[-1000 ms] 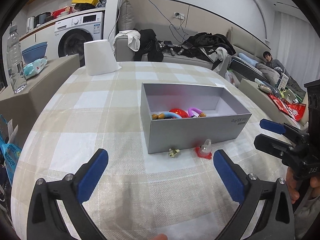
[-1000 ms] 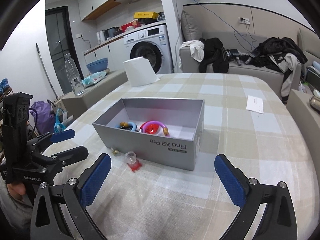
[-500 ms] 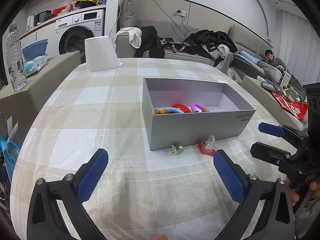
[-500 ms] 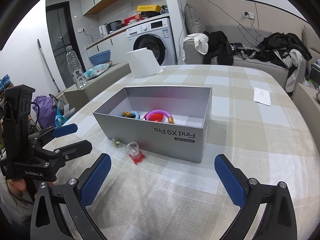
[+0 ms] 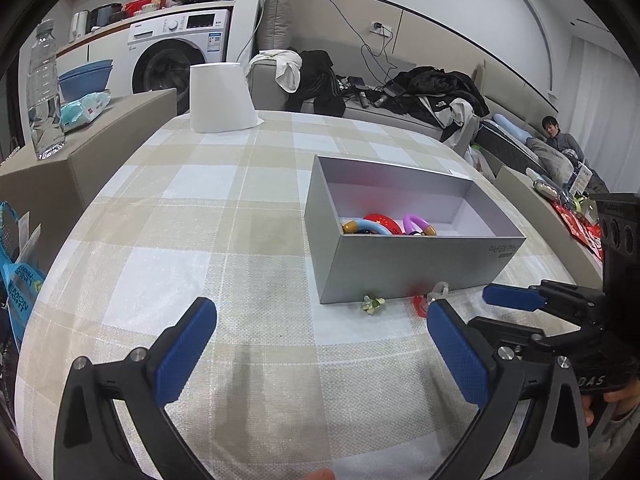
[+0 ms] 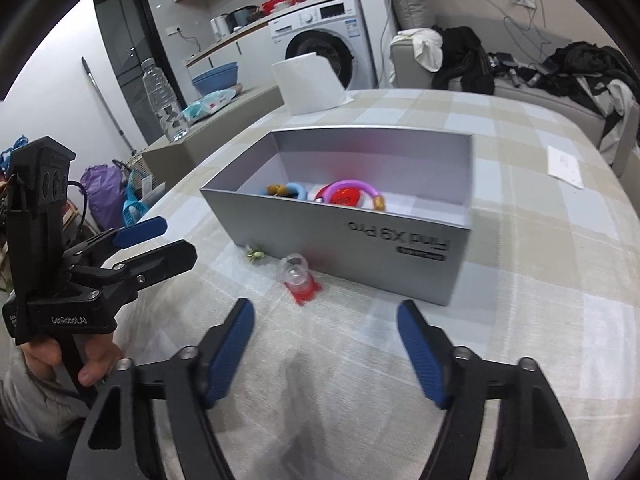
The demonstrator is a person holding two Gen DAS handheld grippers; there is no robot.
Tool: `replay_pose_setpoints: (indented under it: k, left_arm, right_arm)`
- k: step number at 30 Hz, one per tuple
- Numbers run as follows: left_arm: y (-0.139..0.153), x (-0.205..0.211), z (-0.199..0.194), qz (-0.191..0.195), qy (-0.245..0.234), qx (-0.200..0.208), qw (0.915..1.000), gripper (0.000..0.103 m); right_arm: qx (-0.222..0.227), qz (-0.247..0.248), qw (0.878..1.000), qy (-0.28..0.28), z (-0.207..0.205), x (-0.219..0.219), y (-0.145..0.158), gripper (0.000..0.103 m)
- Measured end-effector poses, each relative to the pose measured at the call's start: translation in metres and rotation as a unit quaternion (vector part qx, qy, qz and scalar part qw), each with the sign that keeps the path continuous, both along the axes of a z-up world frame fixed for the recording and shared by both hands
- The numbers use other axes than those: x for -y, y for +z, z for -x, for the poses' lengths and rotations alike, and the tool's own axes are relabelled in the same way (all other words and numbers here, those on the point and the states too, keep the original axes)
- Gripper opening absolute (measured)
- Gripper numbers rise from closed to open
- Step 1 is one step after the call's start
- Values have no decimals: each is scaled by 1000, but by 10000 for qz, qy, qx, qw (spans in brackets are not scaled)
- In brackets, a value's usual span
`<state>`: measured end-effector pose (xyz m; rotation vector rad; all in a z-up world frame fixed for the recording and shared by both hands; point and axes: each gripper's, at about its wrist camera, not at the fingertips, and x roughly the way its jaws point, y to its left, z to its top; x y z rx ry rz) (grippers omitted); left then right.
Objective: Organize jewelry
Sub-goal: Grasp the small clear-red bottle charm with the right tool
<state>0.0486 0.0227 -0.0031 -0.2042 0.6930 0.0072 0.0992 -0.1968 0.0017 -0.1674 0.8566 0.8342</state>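
Grey box (image 6: 360,248) sits open on the checked tablecloth (image 5: 200,220), printed long side facing the right wrist camera. Inside, at the near end: blue bracelet (image 6: 298,189), purple bracelet (image 6: 352,184) arched over a red piece (image 6: 345,197), all bunched together.

Outside the box, on the cloth just beside its near wall: small green-gold trinket (image 6: 254,255) and red-and-clear ring (image 6: 299,278). In right wrist view the ring is at 12 o'clock from the right gripper (image 6: 326,356), trinket at 11. In left wrist view the trinket (image 5: 373,304) is at 1 o'clock from the left gripper (image 5: 320,348), ring (image 5: 429,300) at 2, partly hidden by the right finger pad (image 5: 460,356).

Left gripper: jaws wide apart, nothing between them, above the cloth. Right gripper: jaws partly open, narrower than the left's, nothing held, pointed at the ring.

White paper roll (image 5: 220,98) at the table's far edge, 11 o'clock from the box. White slip (image 6: 566,166) on the cloth at 2 o'clock, well apart.
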Motion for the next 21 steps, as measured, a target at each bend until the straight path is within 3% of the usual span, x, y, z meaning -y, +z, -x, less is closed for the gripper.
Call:
replay_pose_setpoints:
  k: [3,9,15,17,21]
  left_arm:
    - [0,-2,-1,44,62,-16,10000,102]
    - [-1,-7,0,152,148,-53,9998,102]
    - [-1,-7,-2,177,129,-94,9997,102]
    - [-1,-7,-2,156,119,-99,9998,102]
    - [-2,-6,-2,113,96,-127,9998,102]
  right_arm:
    - [50,165,9998,112,1,-12,-2,48]
    - [209,578,9977,269,1,-37,-9,40]
    - [352,737,9962,298,0,-44,-11,30]
    - [423,815,9953,296,0,-46,-11,22]
    - [531,824,9946,335,4,-42,-9,17]
